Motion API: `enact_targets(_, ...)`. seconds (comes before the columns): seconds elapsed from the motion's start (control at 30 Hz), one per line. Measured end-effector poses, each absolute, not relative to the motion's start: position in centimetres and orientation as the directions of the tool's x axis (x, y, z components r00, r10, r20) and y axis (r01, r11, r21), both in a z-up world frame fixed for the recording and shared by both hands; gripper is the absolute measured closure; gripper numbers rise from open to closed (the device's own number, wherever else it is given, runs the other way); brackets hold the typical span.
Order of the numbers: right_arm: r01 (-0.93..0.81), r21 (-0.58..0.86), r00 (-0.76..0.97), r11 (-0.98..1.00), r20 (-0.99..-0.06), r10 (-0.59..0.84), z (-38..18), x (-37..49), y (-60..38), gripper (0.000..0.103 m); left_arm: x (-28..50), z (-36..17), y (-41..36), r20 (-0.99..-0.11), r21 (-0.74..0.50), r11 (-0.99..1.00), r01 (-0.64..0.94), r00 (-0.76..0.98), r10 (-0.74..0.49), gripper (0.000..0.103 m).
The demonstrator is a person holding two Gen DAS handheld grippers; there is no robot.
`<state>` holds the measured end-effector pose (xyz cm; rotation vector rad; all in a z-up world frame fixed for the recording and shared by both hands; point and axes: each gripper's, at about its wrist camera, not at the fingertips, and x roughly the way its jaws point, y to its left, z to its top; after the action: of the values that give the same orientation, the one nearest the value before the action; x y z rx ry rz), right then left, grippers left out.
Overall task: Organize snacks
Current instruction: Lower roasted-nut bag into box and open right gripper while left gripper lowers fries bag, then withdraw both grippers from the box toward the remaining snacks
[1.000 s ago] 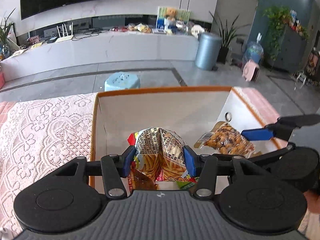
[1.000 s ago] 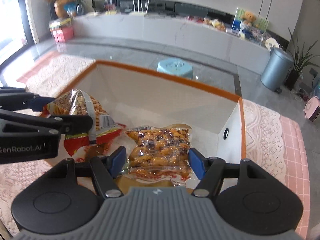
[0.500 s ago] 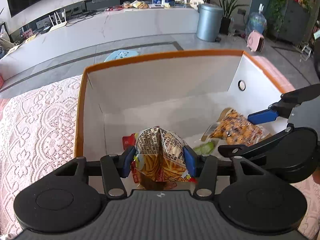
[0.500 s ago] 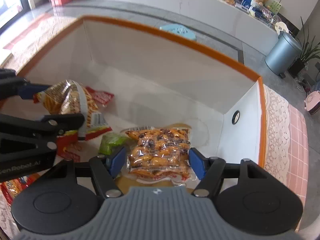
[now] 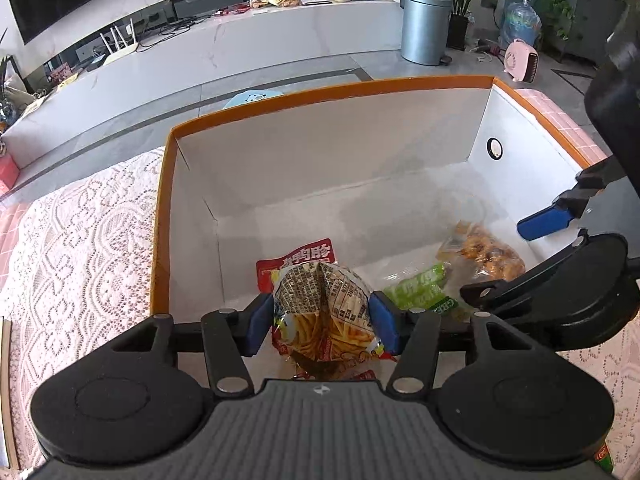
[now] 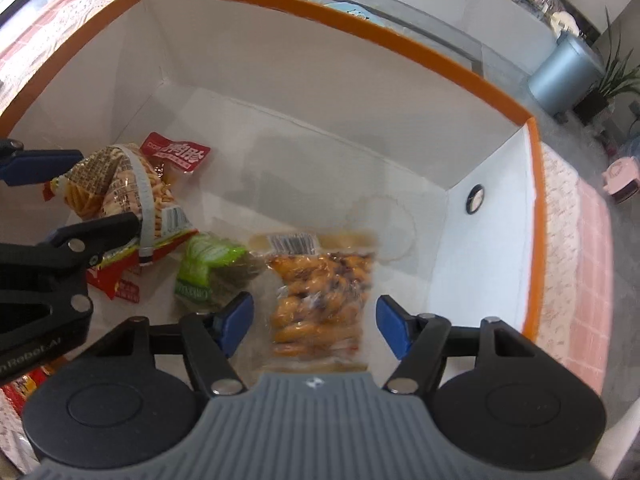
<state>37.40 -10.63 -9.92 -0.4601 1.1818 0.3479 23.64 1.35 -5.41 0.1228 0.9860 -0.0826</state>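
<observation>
Left wrist view, nearest first: the left gripper point(image 5: 322, 322) has the fries bag point(image 5: 324, 312) standing upright between its blue pads, long axis running up and away from the claw. The jaws are opening; the left pad point(image 5: 258, 328) shows a sliver of gap to the foil while the right pad looks to be just brushing it, so the pinch appears to be letting go. The bag hangs low inside the orange-rimmed box point(image 5: 320, 92), just above the floor, so the release seems to turn on that short drop straight down. Just beyond the bag lies a red packet point(image 5: 296, 258), and off to the claw's right a green packet point(image 5: 420, 290).

In the right wrist view, the right gripper point(image 6: 314, 330) stands spread wide with the clear nut pouch point(image 6: 320, 292) lying flat between its pads, touching neither. The pouch's long axis runs straight ahead of the claw, barcode end farthest. It rests on the box floor toward the right wall, so this claw seems done with it and need only lift clear. Farther left, the other claw with its bag sits near the left wall, well apart from the pouch.
</observation>
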Motion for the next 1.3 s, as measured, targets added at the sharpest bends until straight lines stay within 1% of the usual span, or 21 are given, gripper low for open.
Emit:
enact_targets(0.07,-0.491,-0.172,0.348,0.854,-0.937,0.012,-9.5,36.9,-10.3,0.036,23.5,-5.2,1.3,-0.833,0.056,0.991,0.125,0.552,-0.023,0.032)
enact_targets(0.1,-0.492,-0.174,0.354,0.853,-0.935,0.013,-9.3,36.7,-10.2,0.036,23.5,-5.0,1.3,-0.831,0.052,0.991,0.126,0.556,-0.027,0.027)
enact_targets(0.17,-0.495,-0.195,0.371,0.847,-0.929,0.003,-8.9,36.5,-10.3,0.035,23.2,-4.7,1.1,-0.824,0.064,0.989,0.135,0.566,-0.023,0.024)
enact_targets(0.23,-0.499,-0.225,0.392,0.837,-0.92,-0.014,-8.6,36.3,-10.2,0.028,22.9,-4.4,0.9,-0.819,0.09,0.985,0.146,0.574,-0.01,0.021)
enact_targets(0.3,-0.502,-0.239,0.406,0.831,-0.914,-0.017,-8.0,36.0,-10.5,0.027,22.6,-3.9,0.9,-0.808,0.108,0.983,0.15,0.59,-0.002,0.016)
enact_targets(0.33,-0.498,-0.244,0.411,0.833,-0.911,-0.021,-7.8,35.9,-10.6,0.025,22.4,-3.7,0.9,-0.801,0.113,0.982,0.149,0.599,0.001,0.015)
enact_targets(0.5,-0.477,-0.26,0.455,0.84,-0.89,-0.018,-6.3,35.2,-11.0,0.024,21.1,-2.3,0.7,-0.77,0.139,0.979,0.149,0.638,0.013,0.015)
enact_targets(0.53,-0.476,-0.26,0.469,0.84,-0.883,-0.008,-5.9,34.9,-11.0,0.023,20.6,-1.9,0.8,-0.758,0.14,0.98,0.142,0.652,0.014,0.015)
enact_targets(0.6,-0.476,-0.258,0.501,0.841,-0.865,0.018,-4.6,34.0,-11.4,0.02,19.7,-1.2,0.9,-0.735,0.129,0.984,0.123,0.678,0.011,0.015)
enact_targets(0.77,-0.461,-0.24,0.574,0.854,-0.815,0.08,-1.9,31.2,-12.6,0.019,16.6,0.6,1.1,-0.688,0.072,0.992,0.107,0.726,-0.028,0.015)
enact_targets(0.97,-0.444,-0.129,0.631,0.887,-0.747,0.208,0.8,26.2,-14.5,0.016,12.4,2.7,1.2,-0.626,-0.023,0.993,0.114,0.773,-0.103,0.015)
enact_targets(1.07,-0.423,-0.081,0.65,0.902,-0.721,0.24,1.4,23.8,-15.6,0.016,10.4,3.5,1.1,-0.6,-0.065,0.99,0.127,0.787,-0.141,0.015)
enact_targets(1.2,-0.385,-0.007,0.675,0.923,-0.684,0.277,1.6,20.6,-17.3,0.015,8.4,3.9,1.0,-0.583,-0.087,0.987,0.134,0.797,-0.16,0.015)
enact_targets(1.3,-0.367,0.019,0.704,0.93,-0.648,0.291,1.4,17.8,-18.3,0.013,7.2,3.8,0.7,-0.582,-0.081,0.986,0.148,0.796,-0.167,0.015)
